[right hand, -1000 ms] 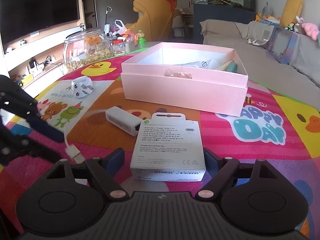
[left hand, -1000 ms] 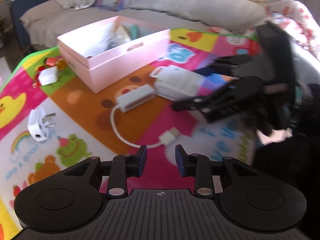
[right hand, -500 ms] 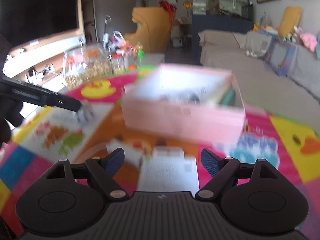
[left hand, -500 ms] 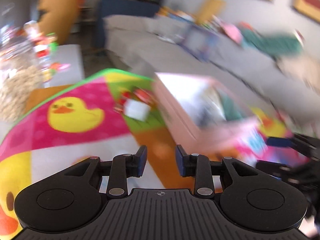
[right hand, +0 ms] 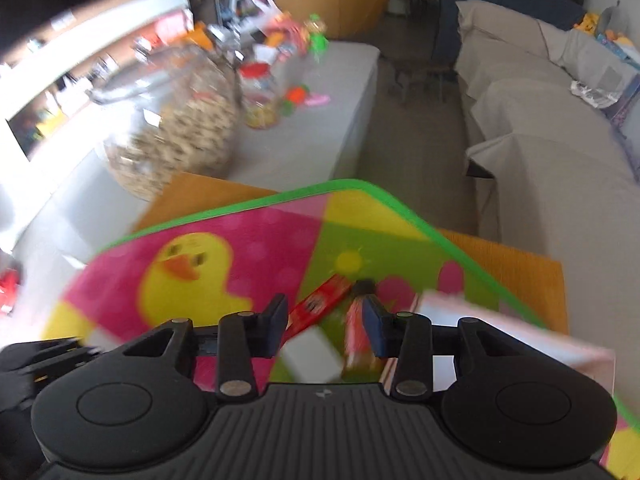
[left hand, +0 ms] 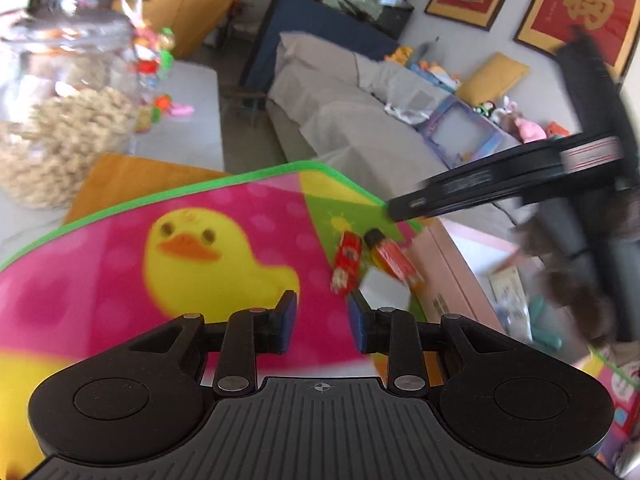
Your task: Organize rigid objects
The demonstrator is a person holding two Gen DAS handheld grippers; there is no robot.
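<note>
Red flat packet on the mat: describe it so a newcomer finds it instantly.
Start at the play mat with the big yellow duck. Right of the duck, on the green patch beside the pink box, lie three small items. The red flat packet is the one nearest the duck, unlike the black-capped orange tube and the white block.

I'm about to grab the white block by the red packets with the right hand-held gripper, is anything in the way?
Nothing visible blocks it. The right hand-held gripper is open with the white block just below its fingers; red packets lie just beyond.
</note>
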